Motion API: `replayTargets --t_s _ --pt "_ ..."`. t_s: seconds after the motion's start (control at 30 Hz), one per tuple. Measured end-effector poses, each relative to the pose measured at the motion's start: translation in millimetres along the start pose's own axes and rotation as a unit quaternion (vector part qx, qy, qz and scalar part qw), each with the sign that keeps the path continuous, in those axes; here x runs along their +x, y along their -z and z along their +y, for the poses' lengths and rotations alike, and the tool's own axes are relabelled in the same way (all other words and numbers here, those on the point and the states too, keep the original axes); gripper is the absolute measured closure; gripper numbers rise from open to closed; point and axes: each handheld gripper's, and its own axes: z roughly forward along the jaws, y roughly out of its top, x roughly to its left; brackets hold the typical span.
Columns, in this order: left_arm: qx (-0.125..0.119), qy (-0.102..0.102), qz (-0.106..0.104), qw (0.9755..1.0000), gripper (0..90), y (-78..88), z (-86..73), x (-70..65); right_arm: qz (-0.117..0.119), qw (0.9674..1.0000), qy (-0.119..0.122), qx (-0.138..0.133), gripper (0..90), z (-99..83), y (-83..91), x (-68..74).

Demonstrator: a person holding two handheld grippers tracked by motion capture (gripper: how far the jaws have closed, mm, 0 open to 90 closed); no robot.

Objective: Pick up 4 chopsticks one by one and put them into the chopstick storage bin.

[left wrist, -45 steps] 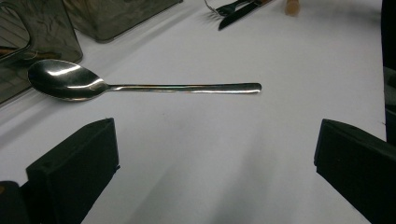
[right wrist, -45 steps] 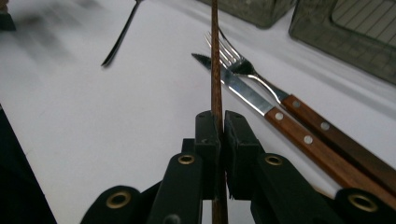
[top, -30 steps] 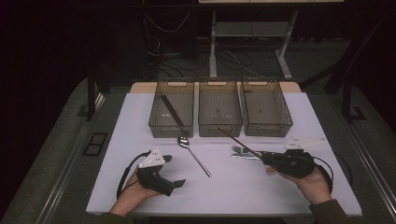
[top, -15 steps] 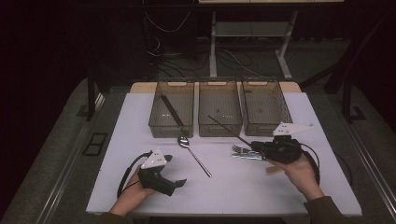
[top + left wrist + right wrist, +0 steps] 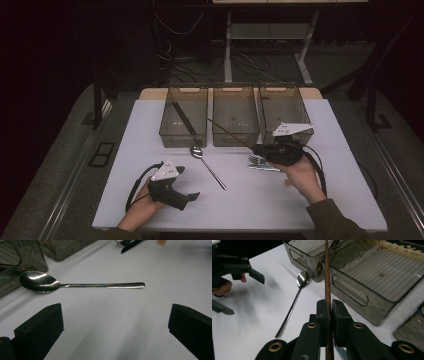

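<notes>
So your right gripper (image 5: pixel 328 308) is clenched on one chopstick (image 5: pixel 327 272) raised over the middle bin (image 5: pixel 235 120) by the table's far edge; spoon (image 5: pixel 207 164) and fork (image 5: pixel 259 161) remain unsorted

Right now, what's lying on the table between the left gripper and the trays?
A spoon lies on the white table between the left gripper and the left tray, its bowl nearest that tray. The high view shows it, and the left gripper view shows it beyond the open jaws.
</notes>
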Motion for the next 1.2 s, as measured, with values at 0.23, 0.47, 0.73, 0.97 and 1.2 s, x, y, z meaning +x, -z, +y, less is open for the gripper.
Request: replayTargets --t_s 0.23,0.47,0.73,0.97,1.2 --pt "0.008 -0.005 0.002 1.0 0.0 -0.7 -0.2 0.2 -0.002 1.0 -0.002 -0.001 84.8 13.3 -13.0 3.3" --pt "0.01 0.002 0.003 0.9999 0.0 -0.5 -0.9 1.0 -0.017 0.9998 -0.003 -0.003 84.7 31.6 -31.0 6.3" --pt "0.007 0.0 0.004 1.0 0.0 -0.5 -0.5 0.2 -0.024 0.9997 -0.01 0.001 84.8 58.1 -51.7 6.8" --pt "0.004 -0.002 0.001 1.0 0.0 -0.7 -0.1 -0.3 -0.035 0.9992 -0.019 0.007 84.7 80.2 -72.6 6.4" --pt "0.003 -0.011 0.002 0.9999 0.0 -0.9 0.3 -0.2 -0.041 0.9985 -0.031 0.017 84.7 99.4 -101.8 6.8"
